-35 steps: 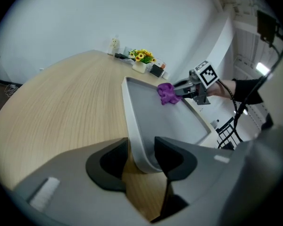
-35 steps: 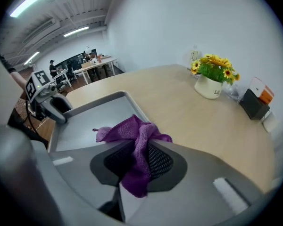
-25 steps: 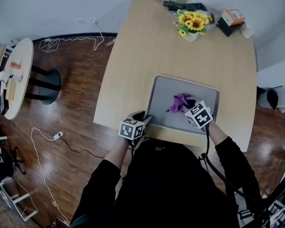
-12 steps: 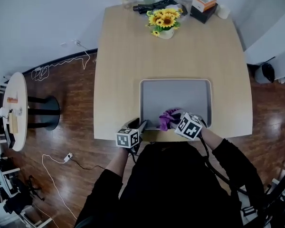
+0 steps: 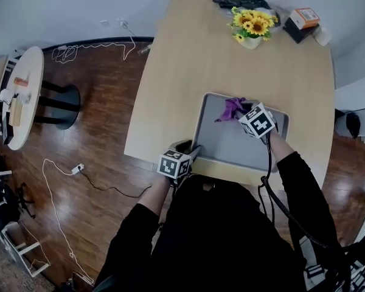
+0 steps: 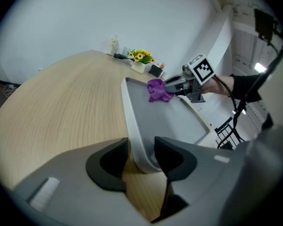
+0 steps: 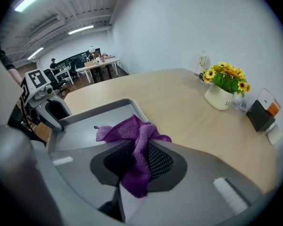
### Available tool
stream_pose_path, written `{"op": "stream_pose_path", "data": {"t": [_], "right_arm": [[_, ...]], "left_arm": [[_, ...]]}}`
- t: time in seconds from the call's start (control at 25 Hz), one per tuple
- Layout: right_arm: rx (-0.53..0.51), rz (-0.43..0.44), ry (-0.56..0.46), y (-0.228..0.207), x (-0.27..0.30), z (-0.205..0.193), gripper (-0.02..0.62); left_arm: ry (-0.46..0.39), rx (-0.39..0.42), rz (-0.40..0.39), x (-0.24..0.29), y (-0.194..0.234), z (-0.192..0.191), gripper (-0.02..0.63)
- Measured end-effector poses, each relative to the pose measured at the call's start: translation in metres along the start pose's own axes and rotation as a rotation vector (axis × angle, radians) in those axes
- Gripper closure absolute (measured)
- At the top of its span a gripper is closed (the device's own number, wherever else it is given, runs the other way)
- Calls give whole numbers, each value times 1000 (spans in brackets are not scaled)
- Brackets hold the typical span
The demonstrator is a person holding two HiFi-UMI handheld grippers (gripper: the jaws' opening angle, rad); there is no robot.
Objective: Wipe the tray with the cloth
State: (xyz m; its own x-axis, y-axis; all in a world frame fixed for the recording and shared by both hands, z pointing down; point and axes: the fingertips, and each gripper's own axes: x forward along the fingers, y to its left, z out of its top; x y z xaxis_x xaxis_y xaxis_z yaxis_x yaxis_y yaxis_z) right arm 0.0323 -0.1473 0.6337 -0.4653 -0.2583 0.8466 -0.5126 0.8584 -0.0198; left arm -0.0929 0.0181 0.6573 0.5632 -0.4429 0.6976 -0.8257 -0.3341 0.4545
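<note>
A grey tray lies near the front edge of the wooden table. My right gripper is shut on a purple cloth and presses it on the tray floor near the far rim. In the right gripper view the cloth bunches between the pads of the right gripper, over the tray. My left gripper is clamped on the tray's near left corner. The left gripper view shows the tray rim pinched by the left gripper, with the cloth farther along.
A white pot of sunflowers, an orange and black box and a black object stand at the table's far end. A round side table and cables are on the floor to the left.
My right gripper has swept the cloth from the tray's near edge up to its far edge. My left gripper has stayed on the tray's corner.
</note>
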Motion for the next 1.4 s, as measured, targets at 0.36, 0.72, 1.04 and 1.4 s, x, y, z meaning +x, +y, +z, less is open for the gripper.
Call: {"op": "stream_pose_path", "data": {"t": [0.36, 0.72, 1.04, 1.4], "right_arm": [[-32, 43, 13, 62, -8, -6, 520], [-130, 229, 22, 191, -25, -42, 522], [-194, 236, 36, 132, -7, -14, 518], [-81, -5, 22, 21, 28, 47, 518]], "left_arm": [[0, -1, 3, -7, 5, -2, 445], [-6, 0, 8, -4, 7, -2, 445], [2, -4, -2, -2, 1, -3, 446], [-3, -3, -9, -3, 1, 0, 446]]}}
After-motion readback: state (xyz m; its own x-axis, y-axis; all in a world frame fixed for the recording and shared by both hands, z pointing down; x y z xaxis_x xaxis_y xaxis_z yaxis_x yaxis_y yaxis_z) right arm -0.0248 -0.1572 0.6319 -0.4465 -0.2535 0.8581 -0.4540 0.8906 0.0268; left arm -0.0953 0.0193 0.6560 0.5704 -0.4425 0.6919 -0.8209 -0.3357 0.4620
